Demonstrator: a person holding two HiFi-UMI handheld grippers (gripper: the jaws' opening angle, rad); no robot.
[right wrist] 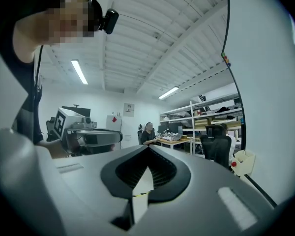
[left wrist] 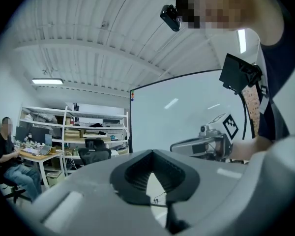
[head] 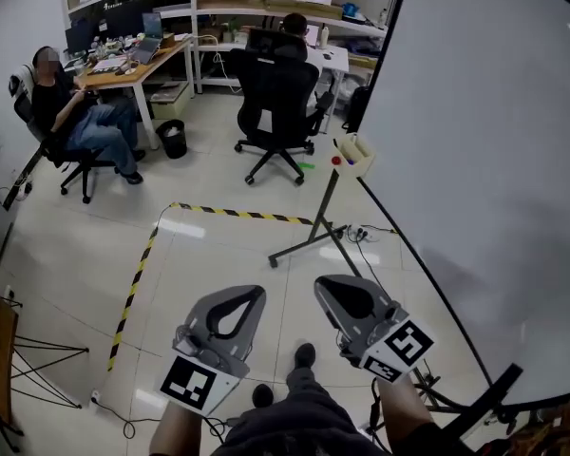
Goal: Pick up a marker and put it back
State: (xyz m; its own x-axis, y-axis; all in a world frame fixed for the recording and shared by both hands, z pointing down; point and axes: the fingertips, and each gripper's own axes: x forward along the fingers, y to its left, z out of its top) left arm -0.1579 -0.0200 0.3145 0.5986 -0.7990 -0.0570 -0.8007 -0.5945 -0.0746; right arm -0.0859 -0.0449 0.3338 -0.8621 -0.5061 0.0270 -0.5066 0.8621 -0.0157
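Both claws are empty and pinched closed: the left gripper (head: 247, 297) and the right gripper (head: 331, 288) hang low at 6 o'clock in the head view, and each gripper's own view shows the tips meeting with nothing between them (left gripper (left wrist: 151, 154), right gripper (right wrist: 148, 149)). The task's thing sits in the beige marker holder (head: 354, 156) on the whiteboard (head: 484, 160) edge, at about 1 o'clock from the grippers and well apart from both. A red marker end (head: 336, 161) pokes out on the holder's left side, and it also shows in the right gripper view (right wrist: 233, 164). On step, we read this as fitting two stages: a marker in its holder waiting to be taken, or one already returned. The frames don't settle which, so we call no move. If a pick does lie ahead, it needs a long approach toward 1 o'clock and jaws parted before the holder. Counts: two grippers, one whiteboard, one holder. We see one red marker for sure, maybe a second darker one, but it's too small to tell. There are two seated people at 10 and 12 o'clock and one black bin (head: 172, 139).
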